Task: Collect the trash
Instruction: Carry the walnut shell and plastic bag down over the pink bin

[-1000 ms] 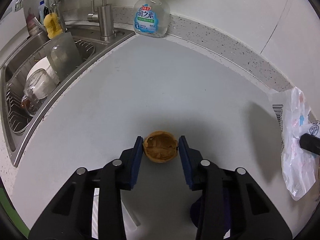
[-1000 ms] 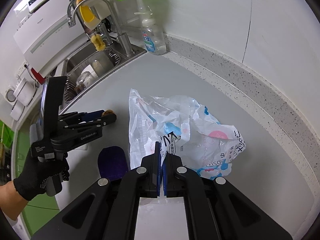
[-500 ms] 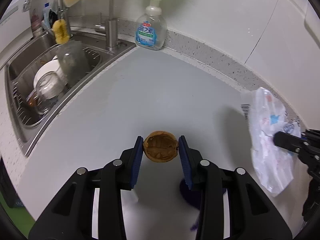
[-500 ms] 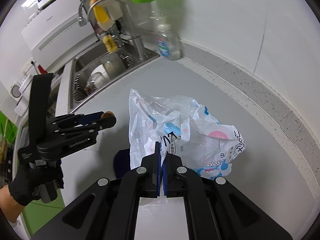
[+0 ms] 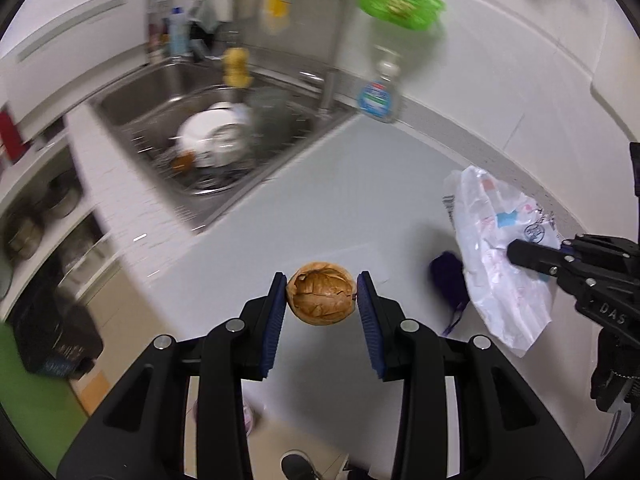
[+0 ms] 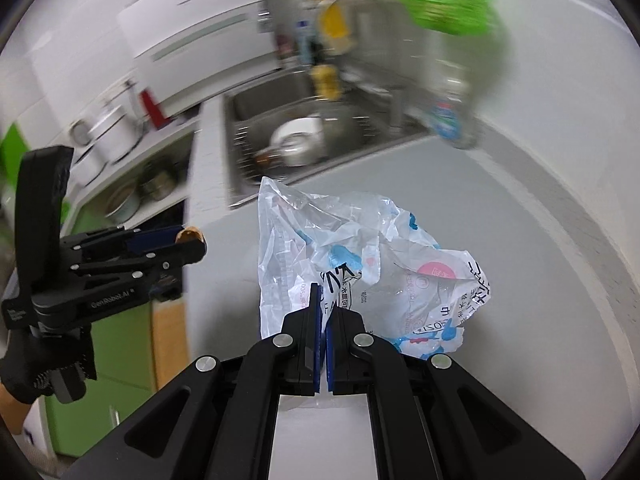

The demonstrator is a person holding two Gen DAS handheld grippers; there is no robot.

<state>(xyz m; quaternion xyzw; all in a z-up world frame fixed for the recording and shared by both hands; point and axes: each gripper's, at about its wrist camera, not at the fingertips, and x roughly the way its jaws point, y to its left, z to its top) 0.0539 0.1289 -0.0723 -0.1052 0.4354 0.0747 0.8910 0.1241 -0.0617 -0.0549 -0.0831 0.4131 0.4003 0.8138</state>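
Left gripper (image 5: 321, 294), jaws clamped on a walnut shell (image 5: 321, 298) at lower centre; right gripper (image 6: 322, 308), jaws clamped on the plastic bag (image 6: 360, 264), lies to its right above the tabletop (image 5: 340, 184).

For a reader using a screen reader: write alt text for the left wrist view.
The left gripper clamps a brown walnut shell half between its blue pads, held above a pale grey countertop. At right, the right gripper pinches a crumpled printed plastic bag. Behind, blurred, are a steel sink with dishes, a tap and a soap bottle.
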